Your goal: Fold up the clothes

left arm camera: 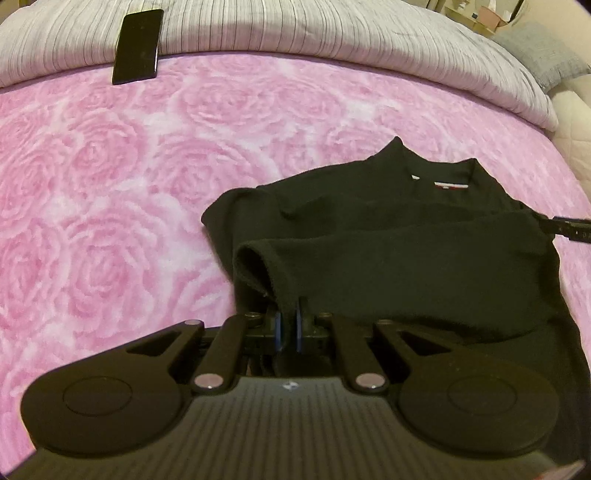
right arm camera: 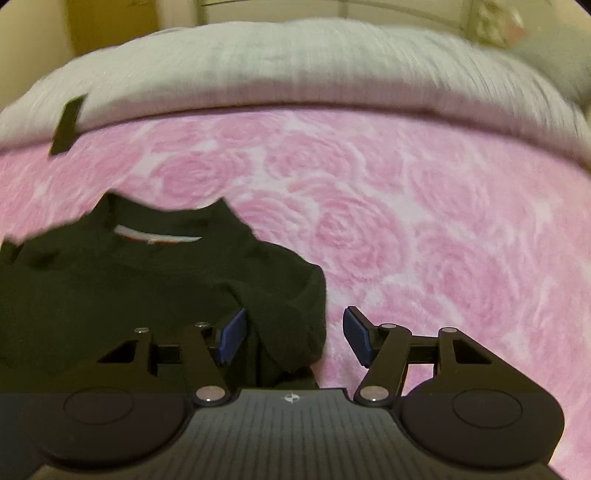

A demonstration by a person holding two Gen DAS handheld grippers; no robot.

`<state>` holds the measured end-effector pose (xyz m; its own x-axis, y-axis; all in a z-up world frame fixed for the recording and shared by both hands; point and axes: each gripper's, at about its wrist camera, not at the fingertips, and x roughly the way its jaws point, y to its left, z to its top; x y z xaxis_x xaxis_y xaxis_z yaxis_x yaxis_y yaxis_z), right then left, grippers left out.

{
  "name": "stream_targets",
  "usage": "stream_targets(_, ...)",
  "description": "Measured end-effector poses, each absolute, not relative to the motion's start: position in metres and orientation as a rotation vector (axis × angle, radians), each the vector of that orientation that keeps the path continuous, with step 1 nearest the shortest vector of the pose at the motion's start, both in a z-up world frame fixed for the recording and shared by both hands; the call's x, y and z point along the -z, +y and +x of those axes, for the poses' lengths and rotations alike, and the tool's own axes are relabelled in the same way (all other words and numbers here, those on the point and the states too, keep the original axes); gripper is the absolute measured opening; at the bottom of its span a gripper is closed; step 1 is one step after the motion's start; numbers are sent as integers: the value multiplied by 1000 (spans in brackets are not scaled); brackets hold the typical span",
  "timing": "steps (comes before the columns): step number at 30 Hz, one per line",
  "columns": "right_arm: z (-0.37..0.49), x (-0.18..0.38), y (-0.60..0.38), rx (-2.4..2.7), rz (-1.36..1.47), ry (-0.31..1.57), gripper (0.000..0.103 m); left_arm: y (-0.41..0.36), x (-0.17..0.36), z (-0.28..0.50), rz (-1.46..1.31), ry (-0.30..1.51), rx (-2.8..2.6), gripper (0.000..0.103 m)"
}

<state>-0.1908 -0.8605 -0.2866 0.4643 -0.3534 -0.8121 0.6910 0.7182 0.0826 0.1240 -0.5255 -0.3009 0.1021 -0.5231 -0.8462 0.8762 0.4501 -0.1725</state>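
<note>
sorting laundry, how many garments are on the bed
1: a black top on the pink blanket, its fabric pinched in the left hand-held gripper. More could lie outside the views.

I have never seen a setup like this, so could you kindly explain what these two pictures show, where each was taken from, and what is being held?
No robot arm is involved: a person holds a two-finger gripper in each hand, and a fisheye camera on each looks forward along its fingers. One picture is from the left gripper, the other from the right gripper. Both look over a bed with a pink rose-patterned blanket and a grey striped duvet behind it. A black shirt lies on the blanket, collar away from the cameras. A dark phone leans against the duvet. The left gripper is closed on a fold of the shirt; the right one is open, with the shirt's edge between its blue pads.
</note>
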Motion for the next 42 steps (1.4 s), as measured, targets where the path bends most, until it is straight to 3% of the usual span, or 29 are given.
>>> stream_targets(3,-198,299,-879,686,716,908,56,-525,300,120,441,1010,1090,5)
stream_targets(6,-202,310,-884,679,832,921,25,-524,300,121,444,1019,1096,5)
stream_targets(8,-201,300,-885,693,749,847,12,-523,301,123,451,1023,1103,5)
stream_targets(13,-187,273,-890,690,585,740,9,-525,307,125,484,1033,1127,5)
stream_targets(15,-186,271,-897,697,610,729,13,-523,309,126,484,1039,1131,5)
stream_targets(18,-191,274,-906,721,689,743,41,-524,309,130,470,1053,1135,5)
stream_targets(22,-205,272,-906,758,702,735,45,-525,310,136,450,1072,1141,5)
stream_targets(26,-208,279,-907,737,702,776,44,-527,310,142,430,1091,1147,5)
stream_targets(28,-203,284,-911,707,691,809,18,-527,310,145,423,1100,1153,5)
stream_targets(35,-204,271,-926,872,660,756,23,-528,309,151,418,1125,1150,6)
stream_targets(36,-207,268,-920,850,652,754,26,-528,306,150,421,1123,1151,6)
stream_targets(39,-219,260,-891,781,610,767,53,-527,296,145,433,1105,1157,6)
stream_targets(41,-228,259,-863,743,555,802,58,-525,284,139,445,1076,1167,7)
stream_targets(42,-234,260,-849,720,520,830,66,-526,276,135,462,1050,1174,12)
